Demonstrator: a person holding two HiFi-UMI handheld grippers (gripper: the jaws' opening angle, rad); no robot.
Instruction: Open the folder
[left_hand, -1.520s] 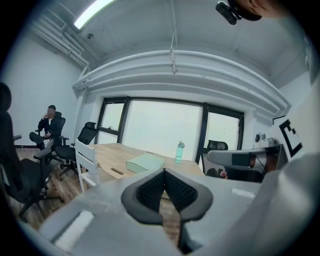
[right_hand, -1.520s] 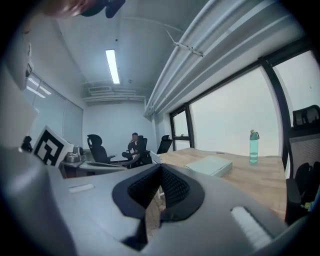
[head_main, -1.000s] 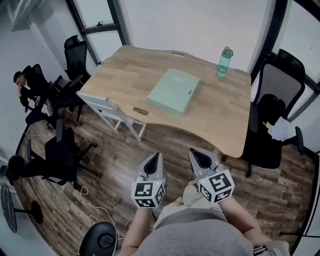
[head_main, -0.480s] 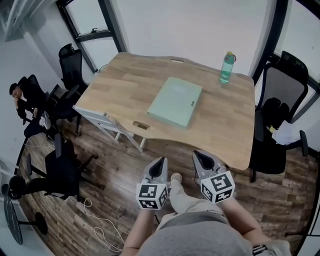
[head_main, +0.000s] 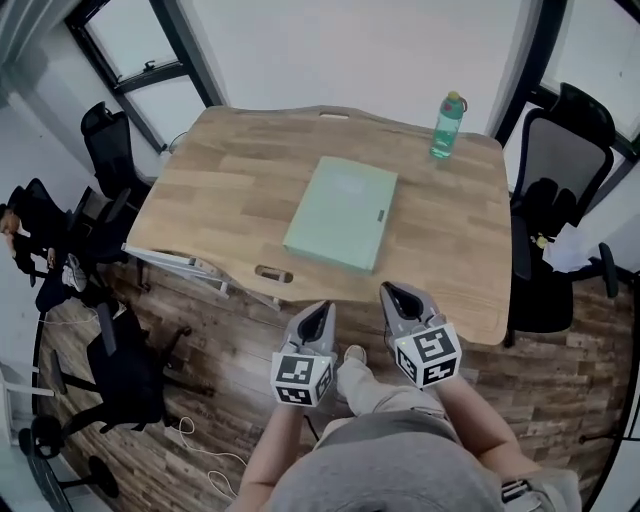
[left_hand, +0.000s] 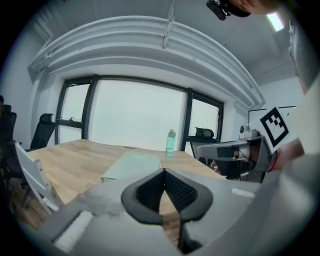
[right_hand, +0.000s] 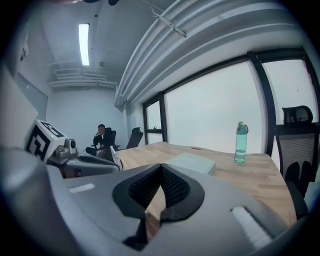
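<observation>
A closed pale green folder lies flat in the middle of the wooden table. Both grippers hover side by side in front of the table's near edge, short of the folder and touching nothing. My left gripper is shut and empty, its tips meeting in the left gripper view, with the folder ahead. My right gripper is also shut and empty, and the folder lies beyond it, slightly to the right.
A green water bottle stands at the table's far right corner. Black office chairs stand right of the table, and more chairs stand to the left, where a person sits. A white chair is tucked under the near left edge.
Both grippers and the head camera have come closer to the table. The tips now sit just short of its near edge. The folder has not moved and the jaws stay shut.
</observation>
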